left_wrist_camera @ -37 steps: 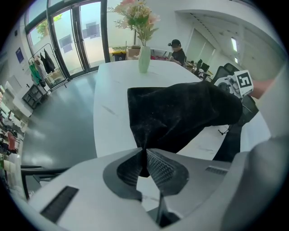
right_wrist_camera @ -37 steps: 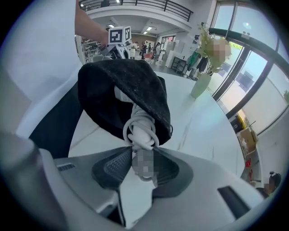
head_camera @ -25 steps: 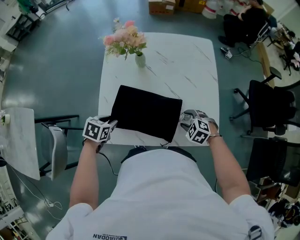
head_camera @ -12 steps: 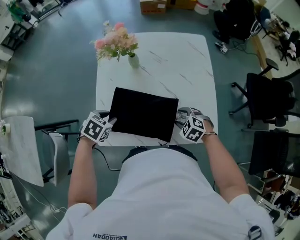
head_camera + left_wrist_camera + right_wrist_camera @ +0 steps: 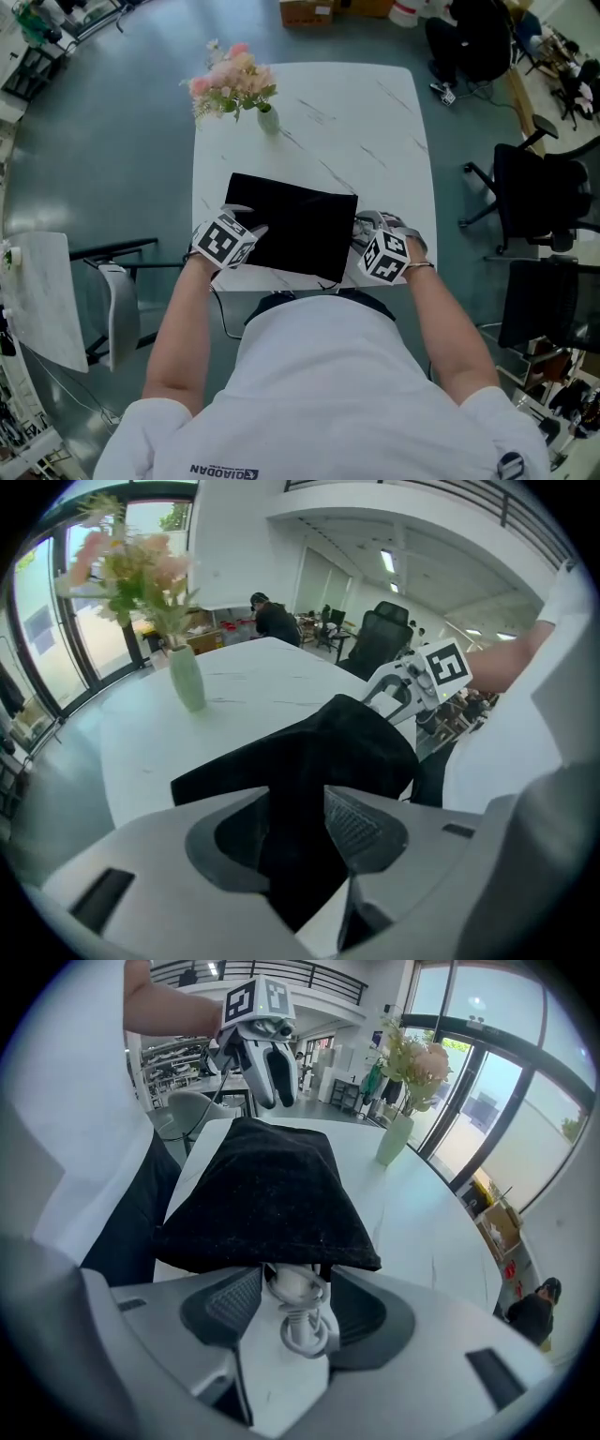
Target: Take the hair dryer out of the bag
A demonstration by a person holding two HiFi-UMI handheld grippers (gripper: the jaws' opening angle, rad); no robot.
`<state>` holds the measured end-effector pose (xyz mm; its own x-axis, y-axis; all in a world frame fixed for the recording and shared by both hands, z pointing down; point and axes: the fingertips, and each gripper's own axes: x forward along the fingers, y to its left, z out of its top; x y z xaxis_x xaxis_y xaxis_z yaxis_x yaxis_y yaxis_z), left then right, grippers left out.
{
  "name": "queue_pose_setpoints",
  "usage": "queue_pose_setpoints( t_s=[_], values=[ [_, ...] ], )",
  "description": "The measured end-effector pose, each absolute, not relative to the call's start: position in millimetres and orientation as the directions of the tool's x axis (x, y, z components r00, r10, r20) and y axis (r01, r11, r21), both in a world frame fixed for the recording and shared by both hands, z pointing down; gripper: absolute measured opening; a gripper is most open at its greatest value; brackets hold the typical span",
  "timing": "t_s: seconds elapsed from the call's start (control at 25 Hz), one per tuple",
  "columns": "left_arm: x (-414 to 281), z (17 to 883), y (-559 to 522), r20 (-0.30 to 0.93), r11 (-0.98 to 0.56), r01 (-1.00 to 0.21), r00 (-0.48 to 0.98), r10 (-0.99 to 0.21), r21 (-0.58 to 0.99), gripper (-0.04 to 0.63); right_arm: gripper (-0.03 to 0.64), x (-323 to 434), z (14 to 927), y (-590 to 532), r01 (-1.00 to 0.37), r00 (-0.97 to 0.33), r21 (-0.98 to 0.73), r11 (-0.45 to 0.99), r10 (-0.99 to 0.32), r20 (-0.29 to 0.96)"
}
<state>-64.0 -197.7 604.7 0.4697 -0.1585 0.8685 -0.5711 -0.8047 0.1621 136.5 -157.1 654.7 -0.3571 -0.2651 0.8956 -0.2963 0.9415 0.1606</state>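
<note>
At the near edge of the white, grey-veined counter (image 5: 375,122), the soft black velvety bag (image 5: 291,225) is lying humped, hiding the hair dryer; only a white coiled cord (image 5: 302,1330) is poking from its mouth. The right gripper (image 5: 295,1279) is standing released around that cord. The left gripper (image 5: 298,799), jaws just opening, is straddling the bag's fabric without pinching it. Farther back, a slim green vase (image 5: 267,120) is holding pink flowers (image 5: 230,80).

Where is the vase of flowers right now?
In the head view the vase of flowers stands near the white table's far left corner, beyond the black bag.
</note>
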Motion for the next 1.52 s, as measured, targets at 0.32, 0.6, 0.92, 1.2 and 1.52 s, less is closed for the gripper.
queue_pose_setpoints(
  t_s=[0.32, 0.6, 0.92, 1.2, 1.52],
  values=[
    [-21.3, 649.0, -199.5, 0.901, -0.858, -0.471, 0.433, -0.022, 0.205, 0.210, 0.245, 131.8, 655.1, -157.4, -0.308, -0.345, 0.151, 0.939, -0.259, 0.902],
    [-26.4, 670.6, -190.9, 0.927, -0.860, -0.475, 0.376, -0.006, 0.187, 0.039, 0.249, 128.9, 648.8, -153.9, -0.318, -0.361, 0.145, 0.937, -0.261, 0.895],
    [-46.5, 669.2, -196.5, 0.891, -0.755, -0.610, 0.448, -0.078, 0.241, 0.017, 0.250, 122.6, 654.9, -153.7, -0.297, -0.339, 0.130, 0.946, -0.231, 0.912],
    [-47.6, 691.1, -190.7, 0.924, -0.838, -0.525, 0.377, -0.071, 0.150, 0.035, 0.256, 105.1, 672.1, -160.6, -0.253, -0.298, 0.131, 0.958, -0.206, 0.932],
    [-49.9, 699.8, -193.1, 0.931, -0.802, -0.576, 0.357, -0.072, 0.158, 0.040, 0.246, 104.0, 680.2, -165.3, -0.214, -0.268, 0.192, 0.958, -0.246, 0.932]
  ],
)
